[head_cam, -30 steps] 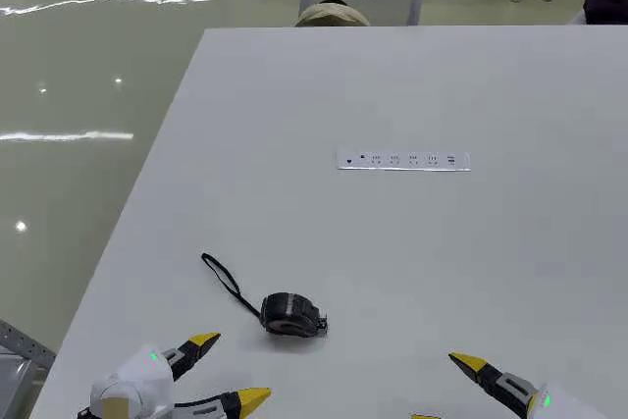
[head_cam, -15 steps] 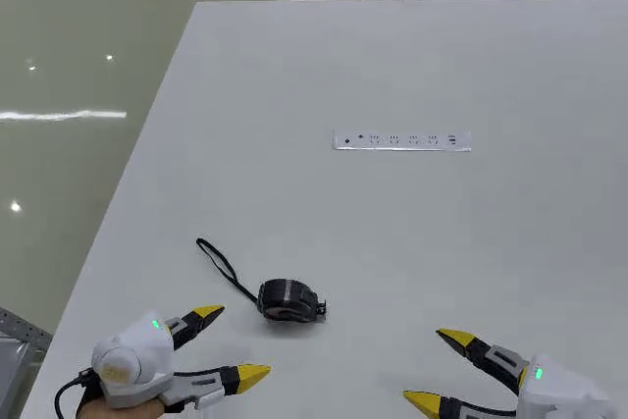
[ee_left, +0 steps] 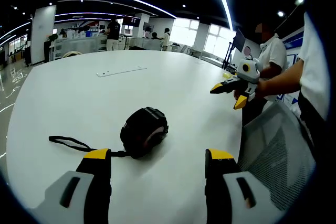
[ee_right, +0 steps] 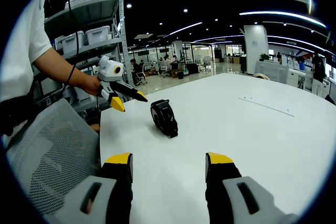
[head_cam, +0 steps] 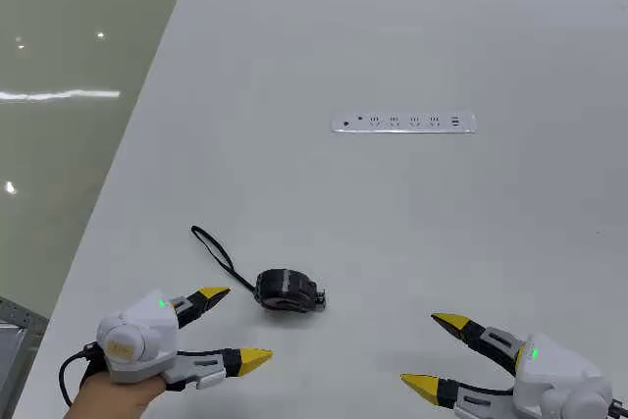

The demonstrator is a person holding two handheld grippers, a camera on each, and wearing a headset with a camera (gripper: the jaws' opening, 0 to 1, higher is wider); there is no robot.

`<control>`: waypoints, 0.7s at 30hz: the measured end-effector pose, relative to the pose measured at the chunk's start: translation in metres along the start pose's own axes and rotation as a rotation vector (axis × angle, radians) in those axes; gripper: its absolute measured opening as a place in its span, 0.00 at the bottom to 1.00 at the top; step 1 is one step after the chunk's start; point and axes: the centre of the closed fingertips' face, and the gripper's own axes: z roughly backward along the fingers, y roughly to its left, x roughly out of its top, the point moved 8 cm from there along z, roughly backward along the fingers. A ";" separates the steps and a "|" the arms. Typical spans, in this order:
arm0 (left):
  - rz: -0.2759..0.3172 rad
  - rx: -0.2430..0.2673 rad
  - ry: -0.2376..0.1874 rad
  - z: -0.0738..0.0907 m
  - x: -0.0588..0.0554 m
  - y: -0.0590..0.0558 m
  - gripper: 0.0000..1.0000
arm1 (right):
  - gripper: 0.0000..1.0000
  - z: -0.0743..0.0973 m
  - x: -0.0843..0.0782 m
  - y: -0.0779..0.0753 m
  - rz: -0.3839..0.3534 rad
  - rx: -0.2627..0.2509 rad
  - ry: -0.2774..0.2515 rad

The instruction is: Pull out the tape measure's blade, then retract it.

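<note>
Left gripper (head_cam: 236, 324) is held low over the near left part of the white table (head_cam: 392, 36), its yellow-tipped jaws spread wide with nothing between them. Just ahead of those tips, and not touching them, the black tape measure (head_cam: 287, 289) sits on the table, its blade not yet pulled out. Its black strap (head_cam: 216, 252) trails from the case toward the table's left edge. In the left gripper view the case sits ahead of the gap between the jaws, nearer the left one, and the strap runs off past that jaw's tip. Right gripper (head_cam: 432, 351) is well to the right of the tape measure, also spread open and empty, its tips angled toward the case. A white power strip (head_cam: 403, 124) lies flat farther back, well apart from the rest.
</note>
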 end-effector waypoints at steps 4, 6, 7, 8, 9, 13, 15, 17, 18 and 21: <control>-0.012 -0.006 0.007 -0.001 0.001 0.001 0.71 | 0.55 -0.003 0.000 -0.002 0.000 0.008 -0.001; -0.017 -0.010 0.012 -0.002 0.002 0.002 0.71 | 0.55 -0.004 0.001 -0.003 0.001 0.014 -0.001; -0.017 -0.011 0.013 -0.002 0.003 0.003 0.71 | 0.55 -0.005 0.001 -0.003 0.000 0.017 -0.003; -0.017 -0.013 0.014 -0.003 0.004 0.003 0.71 | 0.55 -0.006 0.002 -0.004 0.002 0.019 -0.003; -0.020 -0.014 0.016 -0.003 0.004 0.004 0.71 | 0.55 -0.006 0.002 -0.004 0.004 0.021 -0.004; -0.028 -0.020 0.023 -0.007 0.005 0.005 0.70 | 0.55 -0.009 0.002 -0.006 0.008 0.031 -0.004; -0.028 -0.023 0.028 -0.008 0.005 0.005 0.70 | 0.55 -0.009 0.001 -0.008 0.009 0.033 -0.002; -0.030 -0.025 0.029 -0.009 0.006 0.005 0.70 | 0.54 -0.009 0.002 -0.008 0.010 0.037 -0.003; -0.033 -0.028 0.033 -0.010 0.007 0.005 0.70 | 0.54 -0.010 0.002 -0.008 0.011 0.039 -0.002; -0.036 -0.030 0.037 -0.012 0.007 0.005 0.70 | 0.54 -0.010 0.002 -0.009 0.009 0.044 -0.002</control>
